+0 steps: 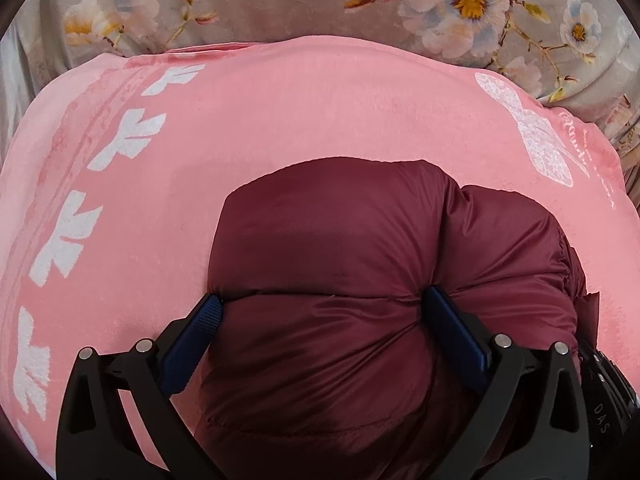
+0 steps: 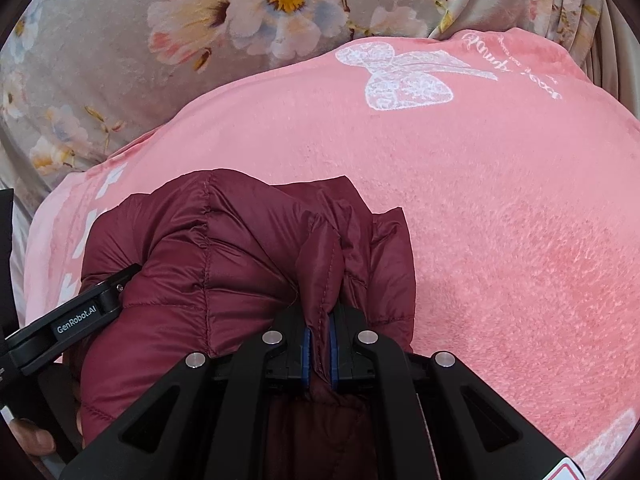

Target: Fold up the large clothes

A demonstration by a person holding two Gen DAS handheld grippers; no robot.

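Note:
A dark red puffer jacket [image 1: 340,240] lies bunched on a pink blanket [image 1: 280,112]. In the left wrist view my left gripper [image 1: 322,300] has its jaws wide apart, one on each side of a thick fold of the jacket, with both pads touching the fabric. In the right wrist view my right gripper [image 2: 319,340] is shut on a thin seam edge of the jacket [image 2: 240,248], pinched between the blue pads [image 2: 306,354]. The left gripper's body [image 2: 72,320] shows at the left of that view, against the jacket.
The pink blanket [image 2: 500,220] has white bow and leaf prints and covers most of the surface. Behind it lies a grey floral bedcover [image 1: 360,4], which also shows in the right wrist view [image 2: 120,60]. A fingertip [image 2: 38,438] shows at the lower left.

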